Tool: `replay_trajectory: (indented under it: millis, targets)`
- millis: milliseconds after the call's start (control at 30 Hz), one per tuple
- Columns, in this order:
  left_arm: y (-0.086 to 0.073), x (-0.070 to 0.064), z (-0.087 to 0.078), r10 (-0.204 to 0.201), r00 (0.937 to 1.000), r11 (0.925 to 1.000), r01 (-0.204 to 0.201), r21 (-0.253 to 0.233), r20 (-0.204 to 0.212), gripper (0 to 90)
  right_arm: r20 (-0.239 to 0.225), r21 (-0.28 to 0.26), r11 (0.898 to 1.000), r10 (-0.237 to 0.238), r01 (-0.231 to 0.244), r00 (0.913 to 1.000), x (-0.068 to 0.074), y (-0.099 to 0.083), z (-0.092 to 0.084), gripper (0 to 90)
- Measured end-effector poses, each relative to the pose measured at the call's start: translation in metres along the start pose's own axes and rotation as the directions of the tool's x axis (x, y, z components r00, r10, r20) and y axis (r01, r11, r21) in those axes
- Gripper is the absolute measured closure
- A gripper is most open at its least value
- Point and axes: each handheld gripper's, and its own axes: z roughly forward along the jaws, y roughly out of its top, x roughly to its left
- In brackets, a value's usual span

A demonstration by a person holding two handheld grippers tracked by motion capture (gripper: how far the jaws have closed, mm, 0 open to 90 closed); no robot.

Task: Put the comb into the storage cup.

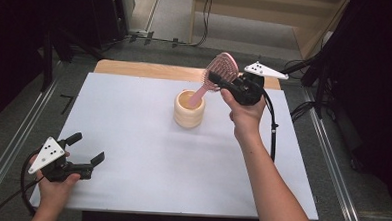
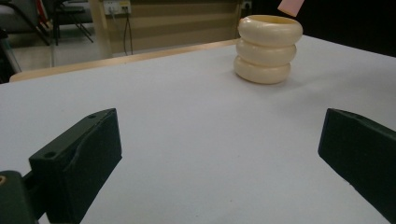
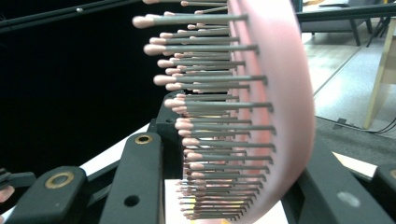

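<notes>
At seven o'clock your left gripper [image 1: 84, 153] rests with jaws apart, empty. Centre table, the cream holder [image 1: 189, 109] takes the pink hairbrush [image 1: 221, 69] handle, your right gripper [image 1: 220, 81] clamping its head. Tilt further, and the holder may tip.

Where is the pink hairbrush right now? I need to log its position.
In the high view the pink hairbrush is right of centre, clamped by the right gripper, its handle angling down into the cream ribbed cup.
</notes>
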Motion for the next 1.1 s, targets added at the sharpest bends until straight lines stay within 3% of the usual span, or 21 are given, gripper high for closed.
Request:
replay_trajectory:
  millis: [400, 1100]
  targets:
    - [0.0, -0.001, 0.001, 0.001, 1.0, 1.0, -0.001, 0.003, 0.001, 0.0, 0.019, 0.007, 1.0, 0.018, -0.018, 0.9997, -0.008, -0.005, 0.01, 61.0]
    - [0.0, -0.002, 0.001, 0.005, 1.0, 1.0, -0.005, 0.001, 0.005, 0.0, 0.024, 0.047, 0.999, 0.006, -0.007, 0.9997, -0.01, -0.016, 0.031, 61.0]
